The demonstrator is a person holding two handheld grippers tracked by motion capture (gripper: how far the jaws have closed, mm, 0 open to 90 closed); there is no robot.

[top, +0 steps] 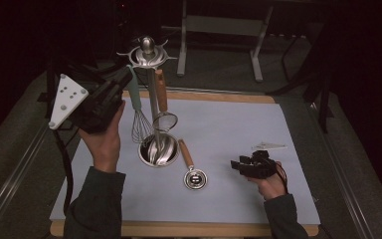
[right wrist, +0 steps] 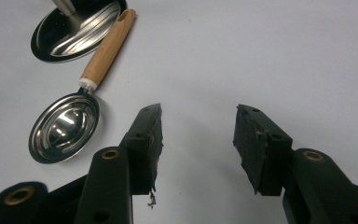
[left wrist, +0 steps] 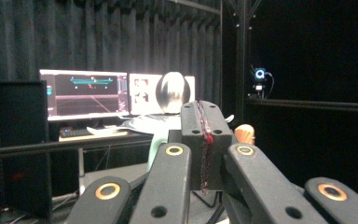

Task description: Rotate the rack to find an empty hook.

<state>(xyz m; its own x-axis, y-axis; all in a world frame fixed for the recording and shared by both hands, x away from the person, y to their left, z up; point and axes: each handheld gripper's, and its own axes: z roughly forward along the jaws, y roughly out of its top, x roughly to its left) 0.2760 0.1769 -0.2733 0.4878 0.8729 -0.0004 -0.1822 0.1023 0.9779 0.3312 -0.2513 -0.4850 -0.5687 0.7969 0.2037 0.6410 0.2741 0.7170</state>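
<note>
A steel utensil stand rises from its round base to a knob. From it hang a whisk with a pale green handle and a small strainer with a wooden handle. My left gripper is raised beside the top of the whisk handle. Its jaws stand shut in the left gripper view, with the green handle just behind them; I cannot tell whether they pinch any part of it. A wooden-handled steel scoop lies flat on the mat. My right gripper is low and open, to the right of the scoop.
A white mat covers a wooden board on the table. The stand's base lies just beyond the scoop. A metal frame stands behind the table. Lit monitors and dark curtains are at the back.
</note>
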